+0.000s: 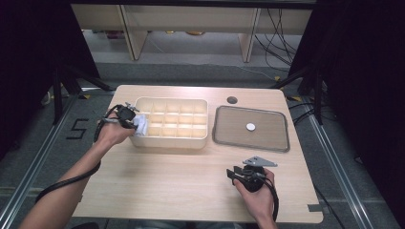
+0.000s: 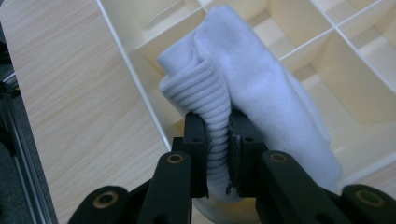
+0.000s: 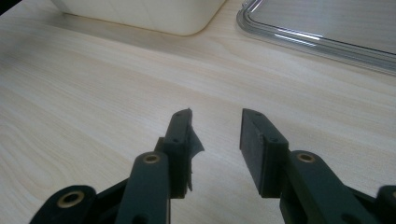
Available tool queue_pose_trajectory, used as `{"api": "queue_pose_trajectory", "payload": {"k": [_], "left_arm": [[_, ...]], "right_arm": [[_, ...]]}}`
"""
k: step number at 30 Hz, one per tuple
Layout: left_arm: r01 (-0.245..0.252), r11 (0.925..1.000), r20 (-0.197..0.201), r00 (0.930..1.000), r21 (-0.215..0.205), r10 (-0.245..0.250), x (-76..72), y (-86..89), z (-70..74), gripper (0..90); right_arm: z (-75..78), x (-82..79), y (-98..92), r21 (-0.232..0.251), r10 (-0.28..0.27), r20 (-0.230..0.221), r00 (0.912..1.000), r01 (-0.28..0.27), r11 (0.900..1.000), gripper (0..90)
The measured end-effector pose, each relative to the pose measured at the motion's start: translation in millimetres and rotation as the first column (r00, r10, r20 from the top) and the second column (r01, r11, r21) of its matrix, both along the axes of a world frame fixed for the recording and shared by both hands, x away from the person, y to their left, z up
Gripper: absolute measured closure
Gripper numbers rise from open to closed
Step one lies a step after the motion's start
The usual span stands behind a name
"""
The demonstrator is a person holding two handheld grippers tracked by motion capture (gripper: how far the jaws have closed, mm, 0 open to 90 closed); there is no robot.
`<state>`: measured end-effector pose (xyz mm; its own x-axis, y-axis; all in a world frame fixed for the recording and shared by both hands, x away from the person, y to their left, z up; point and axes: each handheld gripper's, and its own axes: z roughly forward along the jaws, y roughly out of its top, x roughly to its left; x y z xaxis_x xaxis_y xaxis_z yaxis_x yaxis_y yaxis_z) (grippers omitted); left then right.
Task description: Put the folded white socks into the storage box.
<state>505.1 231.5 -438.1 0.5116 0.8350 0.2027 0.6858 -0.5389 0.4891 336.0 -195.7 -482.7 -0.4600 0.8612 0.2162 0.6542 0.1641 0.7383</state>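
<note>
Over the left end of the cream box [image 2: 140, 44], a folded white sock [image 2: 252, 79] hung above the small square slots. The left gripper [image 2: 218, 140] pinched the ribbed end of the sock tight between its two black jaws. The box sat on the wooden table [image 1: 181, 176], with a grey tray [image 1: 224, 133] just beside it. Near the front edge, the right gripper [image 3: 217, 140] rested with its jaws apart, holding nothing.

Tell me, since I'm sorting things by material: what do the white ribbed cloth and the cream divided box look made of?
White ribbed cloth: soft knit fabric, likely cotton; ribbed cuff and folds show. Cream divided box: apparently moulded plastic, matte, with thin smooth dividers and rounded corners.
</note>
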Motion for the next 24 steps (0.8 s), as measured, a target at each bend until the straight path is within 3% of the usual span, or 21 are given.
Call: {"api": "queue_pose_trajectory", "payload": {"k": [3, 4, 5, 8, 9, 11, 15, 22, 24], "left_arm": [[0.011, 0.9997, -0.011, 0.9999, 0.022, -0.011, 1.4, -0.5, -0.2, 79.3], [0.000, 0.9999, -0.007, 1.0000, 0.011, 0.000, 1.2, -2.1, -1.6, 79.6], [0.018, 0.9992, -0.016, 0.9997, 0.037, -0.018, 1.8, -1.8, -0.9, 79.6], [0.027, 0.9978, -0.028, 0.9993, 0.061, -0.025, 2.6, -3.8, -0.9, 80.0], [0.021, 0.9985, -0.017, 0.9997, 0.050, -0.020, 2.5, -5.3, -2.4, 80.0], [0.046, 0.9948, -0.037, 0.9984, 0.091, -0.043, 3.7, -5.1, -0.7, 80.1], [0.059, 0.9911, -0.056, 0.9970, 0.120, -0.053, 5.6, -8.3, -0.6, 80.5], [0.059, 0.9909, -0.089, 0.9948, 0.121, -0.049, 6.9, -9.4, -2.9, 81.1], [0.057, 0.9914, -0.099, 0.9941, 0.118, -0.045, 8.2, -9.4, -3.3, 81.3]], "right_arm": [[0.3, 0.0, 0.0, 0.001, 0.001, -0.001, 1.0000, -0.001, 1.000, 64.6], [-0.5, 0.3, 0.3, 0.017, 0.003, 0.004, 1.0000, -0.003, 1.000, 64.6], [-0.5, 0.0, 0.9, 0.023, -0.002, 0.000, 1.0000, 0.002, 1.000, 64.6], [-0.6, 0.2, 1.1, 0.025, 0.000, -0.001, 1.0000, 0.000, 1.000, 64.6], [-0.6, 0.1, 1.1, 0.024, -0.001, -0.002, 1.0000, 0.001, 1.000, 64.6], [0.3, 0.0, 0.0, -0.004, -0.001, -0.001, 1.0000, 0.001, 1.000, 64.6], [0.0, 0.3, 0.3, -0.012, -0.004, 0.001, 1.0000, 0.004, 1.000, 64.6], [-0.5, 0.8, 1.1, 0.011, -0.005, 0.001, 1.0000, 0.005, 1.000, 64.5], [-0.6, 1.4, 0.4, -0.004, 0.002, 0.009, 1.0000, -0.002, 1.000, 64.6]]}}
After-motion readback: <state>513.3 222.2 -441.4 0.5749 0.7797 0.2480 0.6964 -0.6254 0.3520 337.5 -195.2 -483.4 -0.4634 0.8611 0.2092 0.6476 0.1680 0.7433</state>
